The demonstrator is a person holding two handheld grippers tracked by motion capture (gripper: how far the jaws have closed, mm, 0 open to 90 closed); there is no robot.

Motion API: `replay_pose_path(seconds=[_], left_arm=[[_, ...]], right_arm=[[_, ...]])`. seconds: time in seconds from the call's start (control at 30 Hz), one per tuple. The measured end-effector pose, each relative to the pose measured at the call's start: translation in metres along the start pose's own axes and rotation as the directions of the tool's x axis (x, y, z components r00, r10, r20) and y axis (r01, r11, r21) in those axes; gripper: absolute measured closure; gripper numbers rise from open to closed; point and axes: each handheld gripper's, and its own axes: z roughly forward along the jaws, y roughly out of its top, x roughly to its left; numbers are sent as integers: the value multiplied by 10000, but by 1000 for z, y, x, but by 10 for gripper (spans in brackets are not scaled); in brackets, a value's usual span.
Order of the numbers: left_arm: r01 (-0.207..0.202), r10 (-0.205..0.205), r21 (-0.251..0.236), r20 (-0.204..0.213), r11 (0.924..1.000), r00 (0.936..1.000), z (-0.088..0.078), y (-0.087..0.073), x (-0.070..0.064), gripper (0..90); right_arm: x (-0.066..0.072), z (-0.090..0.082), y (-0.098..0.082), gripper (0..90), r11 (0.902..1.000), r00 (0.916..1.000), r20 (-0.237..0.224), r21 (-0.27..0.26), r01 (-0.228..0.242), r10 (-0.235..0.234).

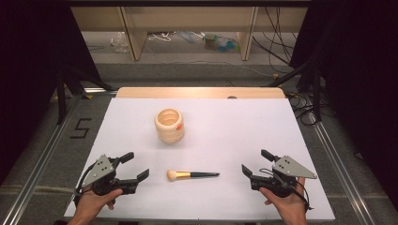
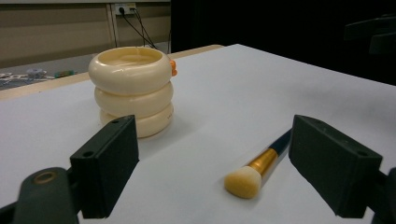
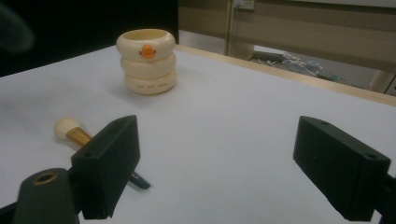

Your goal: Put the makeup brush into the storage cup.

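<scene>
High view: fixed above the near edge of the white-topped table [image 1: 281, 140], facing forward and down, whole top visible. Left gripper view: low, close, near left corner, facing inward. Right gripper view: low, close, near right corner, facing inward. Shared: cream three-ringed plastic cup [image 1: 169, 125], gold-ferruled dark-handled makeup brush [image 1: 191, 175].

Both grippers are looking alike: black bodies w/ two blocky matte-black jaws each. Left gripper [image 1: 133, 165] is carrying a grey three-cornered plate w/ small dark screw dots on top; right gripper [image 1: 256, 162] is wearing the same plate. Thin black cables are looping off the back of each by the wrists. In both gripper views, jaw pads are showing small round screw holes, plus a dark arm w/ a brass-ringed hole at bottom left. Forearms are showing no sleeves.
</scene>
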Motion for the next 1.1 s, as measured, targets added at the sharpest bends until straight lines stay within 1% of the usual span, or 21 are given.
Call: replay_pose_path(seconds=[0.17, 0.23, 0.27, 0.37, 0.4, 0.5, 0.53, 0.57, 0.6, 0.63, 0.67, 0.7, 0.77, 0.8, 0.83, 0.87, 0.97, 1.0, 1.03, 1.07, 1.1], left_arm=[[10, -10, 21, 1, 10000, 10000, 1, 0, 0, 160], [23, -23, 19, 0, 10000, 10000, 1, 0, 0, 160], [23, -23, 19, 0, 10000, 10000, 1, 0, 0, 160], [19, -19, 17, -4, 10000, 10000, 1, 0, 0, 160], [19, -19, 17, -4, 10000, 10000, 1, 0, 0, 160], [1, -1, 27, -1, 10000, 10000, 1, 0, 1, 160], [63, -63, 32, -15, 10000, 10000, 1, 0, 1, 160], [63, -63, 40, -7, 10000, 10000, 1, 0, 1, 160], [63, -63, 40, -7, 10000, 10000, 1, 0, 1, 160], [52, -52, 63, -11, 10000, 10000, 1, -1, 1, 160], [52, -52, 63, -11, 10000, 10000, 1, -1, 1, 160], [62, -62, 54, -22, 10000, 10000, 1, 0, 1, 160], [92, -92, 5, 60, 10000, 9999, 2, -1, 1, 160], [92, -92, 5, 60, 10000, 9999, 2, -1, 1, 160], [82, -82, 16, 52, 10000, 10000, 2, -1, 1, 160], [37, -37, 9, 54, 10000, 10000, 2, -1, 1, 160], [60, -60, 102, -2, 9999, 10000, 2, -1, 1, 160], [60, -60, 102, -2, 9999, 10000, 2, -1, 1, 160], [117, -116, 139, -67, 9998, 9999, 2, -1, 1, 160], [117, -116, 139, -67, 9998, 9999, 2, -1, 1, 161], [40, -39, 153, -31, 9999, 10000, 2, -1, 1, 161]], right_arm=[[3, 6, 8, 156, 9994, 9990, -381, 259, 244, -234], [6, 13, 13, 157, 9971, 9963, -543, 333, 684, -666], [6, 13, 13, 157, 9971, 9963, -543, 333, 684, -666], [16, 28, 21, 181, 9869, 9858, -1151, 918, 1329, -1220], [16, 28, 21, 181, 9869, 9858, -1151, 918, 1329, -1220], [24, 41, 26, 192, 9727, 9706, -1711, 1302, 1923, -1690], [30, 50, 29, 217, 9603, 9572, -2198, 1626, 2265, -1885], [33, 54, 30, 224, 9564, 9516, -2332, 1645, 2415, -2002], [33, 54, 30, 224, 9564, 9516, -2332, 1645, 2415, -2002], [36, 60, 32, 229, 9441, 9404, -2625, 1895, 2698, -2161], [36, 60, 32, 229, 9441, 9404, -2625, 1895, 2698, -2161], [40, 66, 34, 238, 9348, 9320, -2825, 2051, 2898, -2270], [42, 71, 36, 250, 9275, 9250, -3017, 2190, 3030, -2310], [42, 71, 36, 250, 9275, 9250, -3017, 2190, 3030, -2310], [44, 75, 37, 254, 9202, 9196, -3138, 2320, 3154, -2362], [44, 75, 37, 254, 9202, 9196, -3138, 2320, 3154, -2362], [48, 84, 41, 265, 9000, 9045, -3472, 2631, 3474, -2477], [48, 84, 41, 265, 9000, 9045, -3472, 2631, 3474, -2477], [51, 89, 43, 267, 8835, 8968, -3617, 2900, 3679, -2547], [51, 89, 43, 267, 8835, 8968, -3617, 2900, 3679, -2547], [52, 91, 43, 267, 8770, 8940, -3658, 2990, 3761, -2587]])
